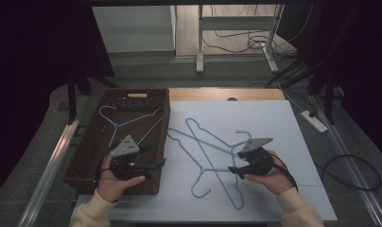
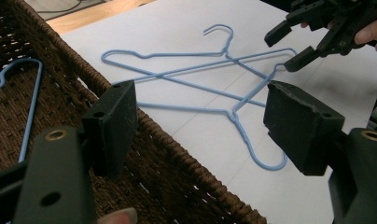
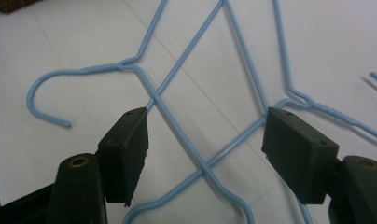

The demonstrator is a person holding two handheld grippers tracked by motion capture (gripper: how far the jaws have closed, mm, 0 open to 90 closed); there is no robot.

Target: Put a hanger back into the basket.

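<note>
A: Two blue hangers [image 1: 212, 156] lie crossed on the white counter [image 1: 274, 123], beside the basket [image 1: 92, 156]. How to take one?

B: The right claw [image 1: 234, 170] is open above them, holding nothing. Close on one wire only, away from the crossing. The left claw [image 1: 157, 165] waits open over the basket.

Left tool [image 1: 153, 166] over basket [image 1: 91, 142], right tool [image 1: 232, 169] above crossed hangers [image 1: 209, 149]

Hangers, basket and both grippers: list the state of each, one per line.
Left gripper: open, holding nothing, above the basket's rim.
Right gripper: open, over the crossed hangers.
Two crossed hangers: flat on the white board, overlapping.
Hanger in basket: lying inside.
Basket: upright, holding one hanger.
</note>
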